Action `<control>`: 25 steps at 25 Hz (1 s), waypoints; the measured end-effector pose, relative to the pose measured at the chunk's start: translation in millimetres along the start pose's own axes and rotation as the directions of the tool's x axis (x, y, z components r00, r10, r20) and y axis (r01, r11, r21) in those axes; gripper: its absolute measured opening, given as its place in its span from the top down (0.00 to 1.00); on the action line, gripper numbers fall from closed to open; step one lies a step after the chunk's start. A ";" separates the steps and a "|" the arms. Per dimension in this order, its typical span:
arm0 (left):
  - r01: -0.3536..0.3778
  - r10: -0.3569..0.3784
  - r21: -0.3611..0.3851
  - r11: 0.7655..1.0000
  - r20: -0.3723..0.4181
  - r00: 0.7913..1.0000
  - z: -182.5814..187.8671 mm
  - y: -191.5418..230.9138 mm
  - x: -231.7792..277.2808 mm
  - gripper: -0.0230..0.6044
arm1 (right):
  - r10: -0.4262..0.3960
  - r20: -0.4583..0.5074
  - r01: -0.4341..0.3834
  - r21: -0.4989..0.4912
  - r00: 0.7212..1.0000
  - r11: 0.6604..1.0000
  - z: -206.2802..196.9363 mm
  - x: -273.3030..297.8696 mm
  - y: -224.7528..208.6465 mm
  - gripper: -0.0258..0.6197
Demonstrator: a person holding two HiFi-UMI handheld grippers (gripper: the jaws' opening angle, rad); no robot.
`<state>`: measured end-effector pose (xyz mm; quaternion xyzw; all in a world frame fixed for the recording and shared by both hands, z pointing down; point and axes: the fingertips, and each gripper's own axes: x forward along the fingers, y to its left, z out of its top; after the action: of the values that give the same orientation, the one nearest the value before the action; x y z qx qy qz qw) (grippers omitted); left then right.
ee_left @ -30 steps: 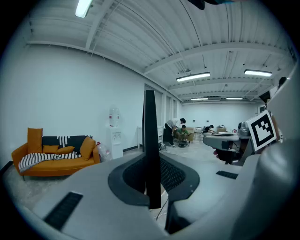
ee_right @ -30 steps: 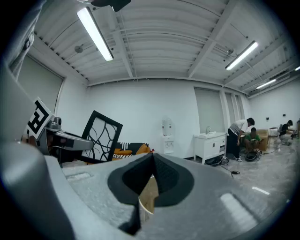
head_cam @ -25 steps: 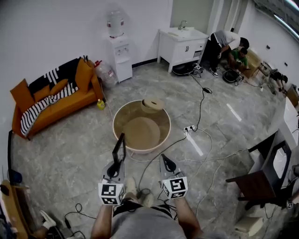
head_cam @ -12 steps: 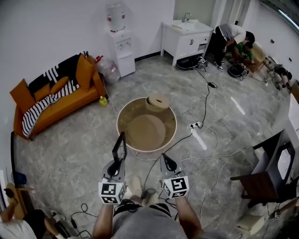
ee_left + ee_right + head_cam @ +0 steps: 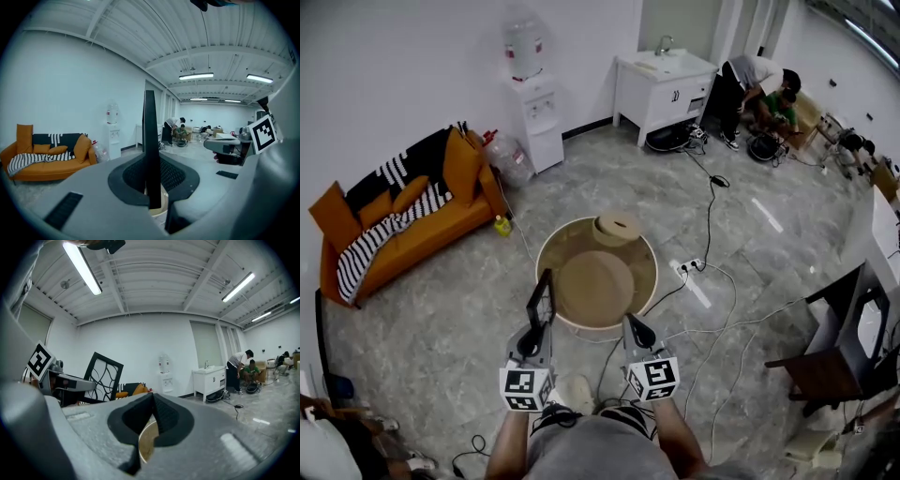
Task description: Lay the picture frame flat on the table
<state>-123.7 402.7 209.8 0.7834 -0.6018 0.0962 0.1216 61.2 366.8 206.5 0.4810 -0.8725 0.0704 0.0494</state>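
My left gripper (image 5: pixel 536 326) is shut on the lower edge of a black picture frame (image 5: pixel 541 298), which stands upright above it. In the left gripper view the frame (image 5: pixel 150 140) is edge-on between the jaws of my left gripper (image 5: pixel 151 187). Just ahead is a low round table (image 5: pixel 567 246) with a tan top, a white rim and a round wooden piece (image 5: pixel 616 228) at its far side. My right gripper (image 5: pixel 630 322) hovers beside the left, shut and holding nothing. The right gripper view shows the frame (image 5: pixel 104 376) at left and the table (image 5: pixel 146 444) past the closed tips (image 5: pixel 152 401).
An orange sofa (image 5: pixel 403 211) stands at left, with a water dispenser (image 5: pixel 530 103) and a white sink cabinet (image 5: pixel 666 89) on the far wall. Cables and a power strip (image 5: pixel 684 267) lie on the floor right of the table. A dark chair (image 5: pixel 834 347) is at right. People (image 5: pixel 759 84) are at the far right.
Both grippers have moved forward toward the round table, which now lies closer below them in the head view. The frame stays upright in the left gripper.
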 end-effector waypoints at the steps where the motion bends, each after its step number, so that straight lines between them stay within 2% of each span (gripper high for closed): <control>1: 0.009 -0.009 -0.001 1.000 -0.001 1.000 4.2 8.5 4.5 0.88 | -0.009 -0.002 0.009 0.001 1.000 1.000 3.0 8.0 2.1 0.96; 6: 0.039 -0.039 0.006 0.999 0.002 0.999 -16.1 29.4 10.2 0.88 | -0.036 -0.007 0.036 -0.006 0.999 0.999 -19.7 17.7 17.2 0.96; 13: 0.050 -0.050 -0.008 0.999 -0.004 0.999 -15.3 51.2 30.2 0.88 | -0.044 -0.023 0.044 -0.022 0.999 0.999 -19.3 47.3 17.3 0.96; 25: 0.038 -0.038 -0.013 0.999 -0.002 0.999 3.4 56.1 100.9 0.88 | -0.044 -0.037 0.044 -0.013 0.998 0.999 -12.3 104.8 -41.2 0.96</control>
<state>-152.0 295.1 240.7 0.7939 -0.5871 0.0909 0.1293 40.5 260.0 237.8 0.4985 -0.8610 0.0730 0.0703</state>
